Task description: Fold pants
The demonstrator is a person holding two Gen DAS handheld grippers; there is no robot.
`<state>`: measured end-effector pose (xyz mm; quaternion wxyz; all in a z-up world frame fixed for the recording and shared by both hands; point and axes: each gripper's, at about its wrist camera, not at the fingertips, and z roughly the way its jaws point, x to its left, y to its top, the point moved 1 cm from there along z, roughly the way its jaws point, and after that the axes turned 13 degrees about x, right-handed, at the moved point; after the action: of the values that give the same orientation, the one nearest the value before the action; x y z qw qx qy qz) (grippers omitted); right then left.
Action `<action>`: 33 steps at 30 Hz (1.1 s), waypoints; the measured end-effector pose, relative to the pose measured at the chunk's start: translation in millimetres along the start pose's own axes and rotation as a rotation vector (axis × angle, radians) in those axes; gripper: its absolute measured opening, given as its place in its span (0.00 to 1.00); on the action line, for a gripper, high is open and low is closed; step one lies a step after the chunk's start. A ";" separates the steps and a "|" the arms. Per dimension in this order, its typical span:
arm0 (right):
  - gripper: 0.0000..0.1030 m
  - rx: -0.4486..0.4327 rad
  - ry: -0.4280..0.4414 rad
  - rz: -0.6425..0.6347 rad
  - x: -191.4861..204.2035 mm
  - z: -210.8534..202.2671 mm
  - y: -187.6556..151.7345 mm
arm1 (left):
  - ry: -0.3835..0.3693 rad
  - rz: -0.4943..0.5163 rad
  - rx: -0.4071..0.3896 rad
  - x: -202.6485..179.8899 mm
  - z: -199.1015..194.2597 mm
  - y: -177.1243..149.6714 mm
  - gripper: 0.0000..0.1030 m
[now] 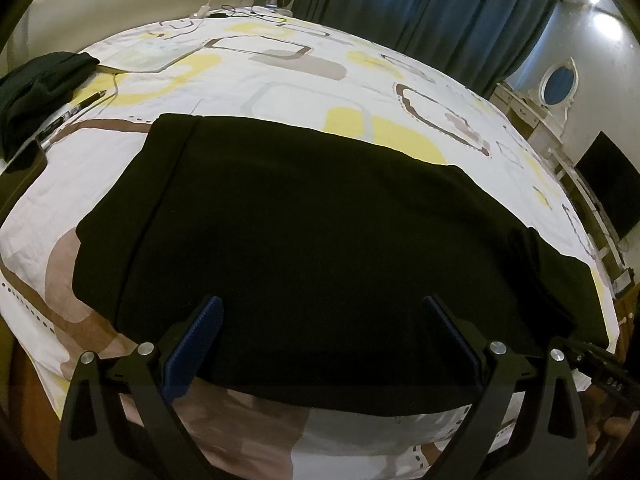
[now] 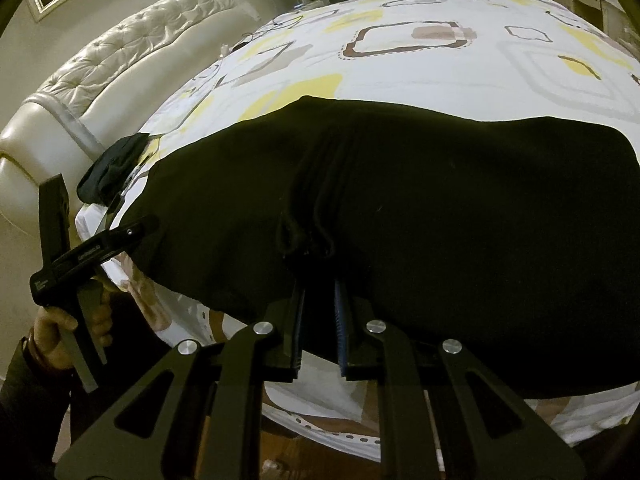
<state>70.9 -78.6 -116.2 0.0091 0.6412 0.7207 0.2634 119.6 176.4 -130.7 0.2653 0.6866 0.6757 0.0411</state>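
Note:
The black pants (image 1: pixel 304 248) lie folded flat across the near part of the bed, and show in the right wrist view (image 2: pixel 440 216) too. My left gripper (image 1: pixel 320 312) is open, its blue-padded fingers (image 1: pixel 200 340) spread wide over the near edge of the pants, holding nothing. My right gripper (image 2: pixel 320 284) is shut on a bunched fold of the pants' near edge (image 2: pixel 308 240), with the cloth pinched between the pads. The left gripper also shows from the side in the right wrist view (image 2: pixel 132 228), held by a hand.
The bed has a white sheet (image 1: pixel 280 80) with yellow and brown shapes. A second dark garment (image 1: pixel 36 92) lies at the far left, with a pen (image 1: pixel 76 108) and cables (image 1: pixel 224 12) nearby. A padded headboard (image 2: pixel 120 48) is behind. A dresser and dark screen (image 1: pixel 608 188) stand to the right.

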 end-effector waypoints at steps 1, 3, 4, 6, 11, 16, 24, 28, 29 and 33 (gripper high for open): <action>0.13 0.001 -0.001 -0.001 1.0 0.0 0.2 | -0.001 0.001 0.000 0.1 0.0 0.4 0.96; 0.14 0.001 0.003 -0.002 1.2 -0.4 -0.3 | -0.004 0.002 0.001 0.4 -0.3 0.3 0.96; 0.16 0.000 0.009 0.000 1.4 -0.4 -0.8 | -0.005 0.004 0.002 0.4 -0.4 0.4 0.96; 0.17 0.002 0.012 0.000 1.9 -0.4 -1.6 | -0.004 0.008 0.004 0.3 -0.5 0.5 0.96; 0.25 0.007 0.036 0.005 4.2 -1.5 -2.9 | 0.000 0.019 0.009 -0.3 -0.2 0.6 0.96; 0.30 0.021 0.059 -0.001 9.6 -1.0 -6.2 | 0.003 0.028 0.018 -0.5 0.1 1.3 0.96; 0.40 0.043 0.104 0.019 13.2 -3.5 -13.6 | 0.014 0.044 0.030 -2.0 0.3 1.9 0.96; 0.48 0.039 0.145 0.038 12.9 -9.7 -15.7 | 0.003 0.041 0.039 1.8 -4.0 3.5 0.96; 0.50 0.040 0.146 0.036 14.2 -11.2 -17.0 | -0.003 0.037 0.038 3.0 -6.9 4.1 0.96; 0.57 0.048 0.148 0.034 16.3 -12.0 -21.1 | -0.031 0.022 0.013 20.9 -28.4 15.2 0.96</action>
<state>44.4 -68.7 -108.9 -0.0640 0.6321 0.7145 0.2930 123.3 205.8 -106.4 0.2707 0.6963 0.6641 0.0292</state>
